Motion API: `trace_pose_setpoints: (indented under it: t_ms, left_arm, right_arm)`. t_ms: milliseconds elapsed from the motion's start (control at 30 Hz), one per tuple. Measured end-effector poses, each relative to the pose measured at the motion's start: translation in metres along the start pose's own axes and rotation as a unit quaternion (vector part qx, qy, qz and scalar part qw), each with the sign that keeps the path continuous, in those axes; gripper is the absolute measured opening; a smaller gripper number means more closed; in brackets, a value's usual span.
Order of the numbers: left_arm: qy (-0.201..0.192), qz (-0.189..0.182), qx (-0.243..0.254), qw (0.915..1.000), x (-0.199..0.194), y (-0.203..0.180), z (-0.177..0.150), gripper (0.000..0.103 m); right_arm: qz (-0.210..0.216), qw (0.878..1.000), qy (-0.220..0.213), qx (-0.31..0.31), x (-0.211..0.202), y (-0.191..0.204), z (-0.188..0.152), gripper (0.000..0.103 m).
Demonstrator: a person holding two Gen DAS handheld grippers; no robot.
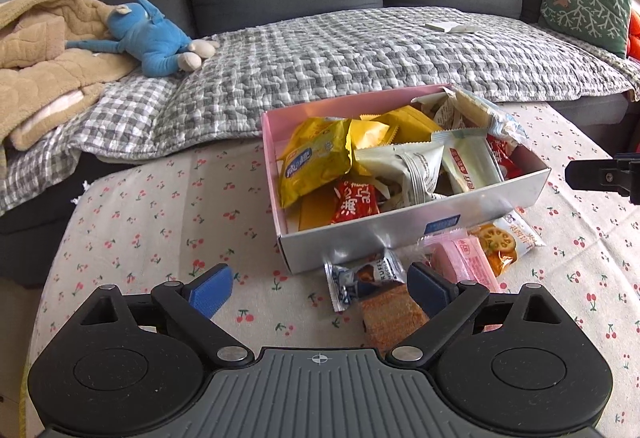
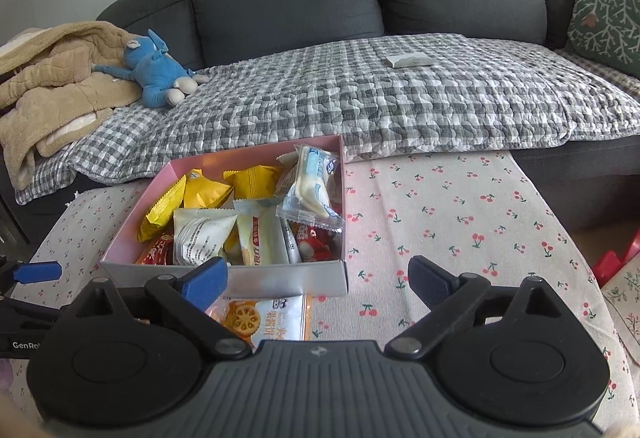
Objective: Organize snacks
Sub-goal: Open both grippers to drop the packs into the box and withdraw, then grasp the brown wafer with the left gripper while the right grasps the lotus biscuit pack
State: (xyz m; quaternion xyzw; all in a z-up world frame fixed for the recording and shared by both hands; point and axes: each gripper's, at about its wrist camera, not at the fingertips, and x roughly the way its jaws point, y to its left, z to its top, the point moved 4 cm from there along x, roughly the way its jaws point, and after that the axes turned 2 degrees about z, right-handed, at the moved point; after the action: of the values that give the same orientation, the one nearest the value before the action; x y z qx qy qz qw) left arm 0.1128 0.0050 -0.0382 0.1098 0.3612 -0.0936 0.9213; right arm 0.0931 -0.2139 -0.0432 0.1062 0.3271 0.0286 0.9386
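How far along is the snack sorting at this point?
Mostly done: the box already holds a pile of packets. In hand: nothing; the left gripper and right gripper are both open and empty. Left: four snacks on the tablecloth in front of the box, namely the truffle packet, the orange wafer, the pink bar and the lotus-root chips.
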Motion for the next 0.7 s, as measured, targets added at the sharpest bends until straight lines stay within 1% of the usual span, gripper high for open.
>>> trace_pose_setpoints:
  t_ms: [167, 300, 367, 500, 633, 700]
  left_arm:
    - [-0.003, -0.016, -0.004, 0.9999, -0.002, 0.004, -0.016, 0.096]
    - [0.006, -0.024, 0.01, 0.9997, 0.006, 0.006, -0.031, 0.095]
    - [0.012, -0.032, 0.008, 0.9994, 0.011, 0.006, -0.035, 0.095]
    - [0.016, -0.064, -0.01, 0.9978, 0.015, 0.002, -0.036, 0.093]
    - [0.014, -0.084, -0.032, 0.9959, 0.018, -0.003, -0.031, 0.093]
    - [0.016, -0.09, -0.042, 0.9949, 0.022, -0.005, -0.03, 0.088]
  right_arm:
    - [0.001, 1.0, 0.008, -0.029, -0.002, 0.004, -0.015, 0.098]
    - [0.004, 0.998, 0.016, -0.054, -0.003, 0.008, -0.023, 0.099]
    - [0.0, 0.998, 0.016, -0.066, -0.002, 0.009, -0.026, 0.1]
    - [-0.002, 0.996, 0.031, -0.083, 0.006, 0.012, -0.035, 0.1]
    - [0.002, 0.995, 0.042, -0.089, 0.014, 0.014, -0.041, 0.1]
    - [0.002, 0.995, 0.045, -0.084, 0.018, 0.012, -0.042, 0.1]
